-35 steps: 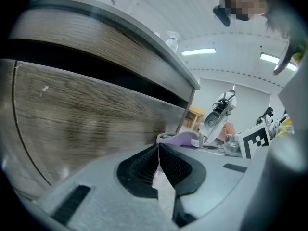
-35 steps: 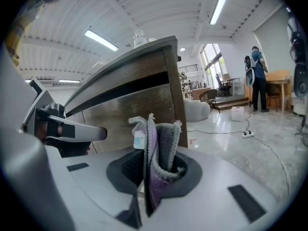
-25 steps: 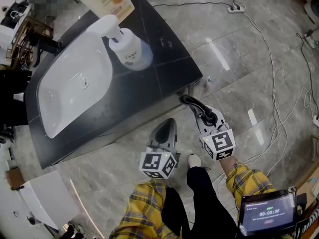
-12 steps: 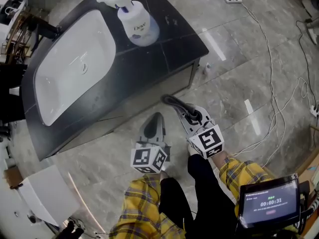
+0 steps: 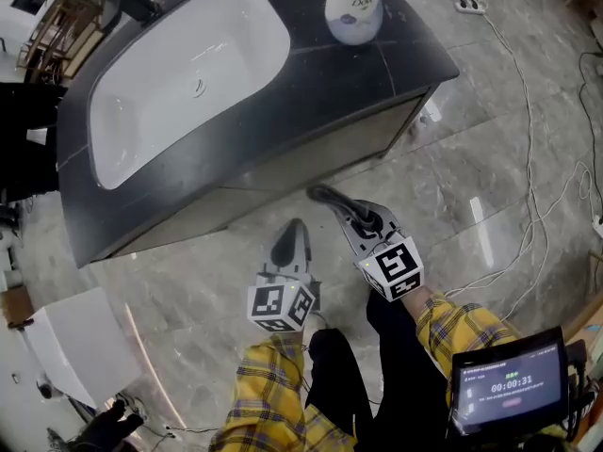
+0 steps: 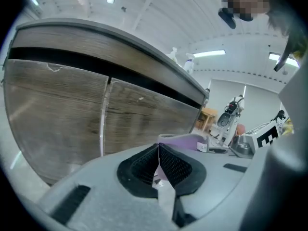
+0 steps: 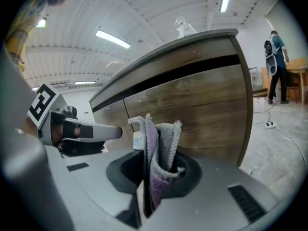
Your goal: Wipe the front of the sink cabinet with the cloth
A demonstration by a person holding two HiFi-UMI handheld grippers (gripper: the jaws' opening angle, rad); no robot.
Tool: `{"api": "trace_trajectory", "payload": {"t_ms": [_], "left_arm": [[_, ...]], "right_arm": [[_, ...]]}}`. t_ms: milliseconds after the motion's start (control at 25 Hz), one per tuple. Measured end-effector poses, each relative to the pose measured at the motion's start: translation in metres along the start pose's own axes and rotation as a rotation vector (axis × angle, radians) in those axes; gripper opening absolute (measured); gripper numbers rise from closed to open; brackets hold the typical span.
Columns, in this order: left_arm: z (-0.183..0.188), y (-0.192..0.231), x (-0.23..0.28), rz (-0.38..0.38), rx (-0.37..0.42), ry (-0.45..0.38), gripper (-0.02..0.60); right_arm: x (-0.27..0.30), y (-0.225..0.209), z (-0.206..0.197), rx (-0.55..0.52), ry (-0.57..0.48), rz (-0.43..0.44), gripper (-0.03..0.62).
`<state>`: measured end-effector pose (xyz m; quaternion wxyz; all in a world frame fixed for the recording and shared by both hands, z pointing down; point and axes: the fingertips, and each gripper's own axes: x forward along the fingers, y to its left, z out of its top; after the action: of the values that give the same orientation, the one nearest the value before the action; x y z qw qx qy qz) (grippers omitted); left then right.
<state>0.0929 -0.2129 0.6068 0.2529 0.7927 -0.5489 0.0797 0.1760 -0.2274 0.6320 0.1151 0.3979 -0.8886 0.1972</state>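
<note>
Between the jaws of the right gripper (image 7: 152, 166) stands the cloth (image 7: 161, 143), a folded grey and lilac bundle clamped tight, its edges rising above the jaw tips and a small white label showing at its left. Straight ahead of those jaws is the wood-grain front of the sink cabinet (image 7: 202, 100), with a dark recessed band under the top edge. The cloth is close to that front, but I cannot tell whether it touches. To the left of the right jaws the left gripper (image 6: 159, 160) lies level with them. Its jaws are pressed together with nothing between them, and they too point at the cabinet front, where a vertical seam between two doors lies ahead and a little to their left. Just past their tips, to the right, a strip of the cloth shows.

Above and beyond both pairs of jaws, the dark counter (image 5: 311, 73) carries a white basin (image 5: 188, 73) and a white pump bottle (image 5: 353, 8). Behind the jaws, yellow plaid sleeves (image 5: 273, 403) lead back over the grey marble floor (image 5: 452, 186).
</note>
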Motion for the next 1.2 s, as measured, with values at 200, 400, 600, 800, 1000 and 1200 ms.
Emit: {"api": "trace_trajectory", "payload": {"t_ms": [200, 400, 600, 800, 1000, 1200], "left_arm": [[-0.008, 0.034, -0.029, 0.058, -0.014, -0.002, 0.006], [-0.018, 0.067, -0.043, 0.123, -0.027, -0.008, 0.006], [-0.026, 0.082, -0.037, 0.131, -0.032, -0.024, 0.006], [-0.028, 0.079, -0.036, 0.133, -0.027, -0.030, 0.006], [-0.036, 0.100, -0.016, 0.134, -0.033, -0.029, 0.006], [-0.036, 0.093, 0.006, 0.101, -0.020, -0.026, 0.006]], "right_arm": [[0.024, 0.030, -0.012, -0.020, 0.023, 0.048, 0.044], [0.048, 0.045, -0.023, -0.028, 0.042, 0.076, 0.044], [0.074, 0.054, -0.037, -0.072, 0.067, 0.119, 0.044], [0.083, 0.056, -0.037, -0.115, 0.068, 0.137, 0.043], [0.114, 0.050, -0.043, -0.124, 0.067, 0.143, 0.043], [0.117, 0.027, -0.043, -0.124, 0.059, 0.112, 0.043]]}}
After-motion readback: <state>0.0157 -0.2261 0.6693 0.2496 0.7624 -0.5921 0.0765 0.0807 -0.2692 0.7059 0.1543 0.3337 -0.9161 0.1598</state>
